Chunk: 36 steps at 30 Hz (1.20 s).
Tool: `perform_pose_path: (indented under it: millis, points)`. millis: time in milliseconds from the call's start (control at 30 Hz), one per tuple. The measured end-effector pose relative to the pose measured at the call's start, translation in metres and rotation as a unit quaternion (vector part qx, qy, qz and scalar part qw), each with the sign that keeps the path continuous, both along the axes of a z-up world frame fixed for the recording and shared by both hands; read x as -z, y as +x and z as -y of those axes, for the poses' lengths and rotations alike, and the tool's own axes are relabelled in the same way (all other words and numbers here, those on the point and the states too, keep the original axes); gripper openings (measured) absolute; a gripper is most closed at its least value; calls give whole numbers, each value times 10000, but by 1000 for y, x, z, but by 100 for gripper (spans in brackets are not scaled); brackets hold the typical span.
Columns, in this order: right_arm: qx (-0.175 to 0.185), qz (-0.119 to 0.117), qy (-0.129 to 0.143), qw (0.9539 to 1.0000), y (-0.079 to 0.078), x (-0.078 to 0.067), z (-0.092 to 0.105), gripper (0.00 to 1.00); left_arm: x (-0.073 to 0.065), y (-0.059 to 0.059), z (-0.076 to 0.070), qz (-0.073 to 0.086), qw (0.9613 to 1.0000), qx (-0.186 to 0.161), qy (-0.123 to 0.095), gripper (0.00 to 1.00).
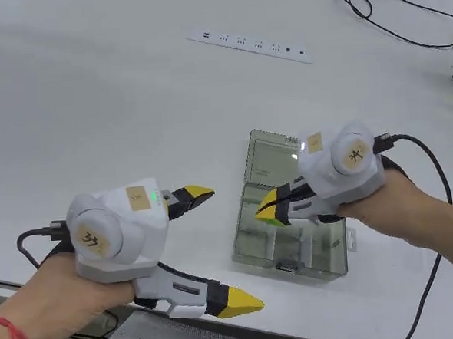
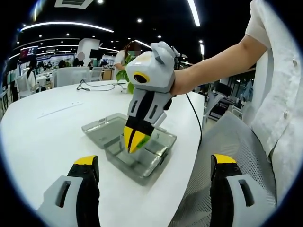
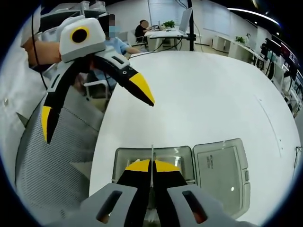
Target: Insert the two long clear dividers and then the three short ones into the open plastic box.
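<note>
1. Left gripper [image 1: 220, 247] sits low at the near edge of the desk [image 1: 92, 108], left of the box. Its jaws are wide apart and hold nothing.
2. Power strip [image 1: 250, 45] lies on the far side of the desk, well apart from the box.
3. Box [image 1: 254, 237] is clear plastic and sits on the desk near the near edge, between the two grippers. Its lid [image 1: 270, 155] is open, laid back on the far side and joined at the hinge.
4. Right gripper [image 1: 269, 209] reaches in from the right, tips pointing down over the box's tray. Its jaws are together, clamped on a thin clear divider [image 3: 152, 153].
5. In the right gripper view the divider shows edge-on, upright between the yellow tips, over the middle of the tray.
6. I cannot tell whether the divider touches the box floor or a slot. I also cannot tell how many other dividers are inside, because of the clear plastic.
7. In the left gripper view the right gripper's tips are down at the tray's rim level.
8. Black cables [image 1: 386, 14] lie at the desk's far right corner, well apart from the box.
</note>
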State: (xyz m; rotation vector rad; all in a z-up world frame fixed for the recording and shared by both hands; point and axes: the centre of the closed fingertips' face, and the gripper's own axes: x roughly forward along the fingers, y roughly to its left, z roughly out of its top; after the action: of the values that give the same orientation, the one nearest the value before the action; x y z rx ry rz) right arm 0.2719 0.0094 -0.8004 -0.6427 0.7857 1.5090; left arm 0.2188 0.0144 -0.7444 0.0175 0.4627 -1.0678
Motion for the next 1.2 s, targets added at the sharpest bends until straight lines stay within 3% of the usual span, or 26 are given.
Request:
perform_pose_path:
  millis: [233,500,967,1200]
  points:
    - [-88,7,-214,9997,0,5,1,2,0,0,1,-15,10000,11,-12,100]
    - [-286,187,-569,9978,-3,14,0,2,1,0,2,-6,10000,36,-12,100]
    - [-268,182,-685,9971,-2,17,1,3,0,0,3,10,9999,92,41,100]
    - [-28,16,-427,9991,-4,10,-1,8,-1,-1,-2,28,9999,74,91,100]
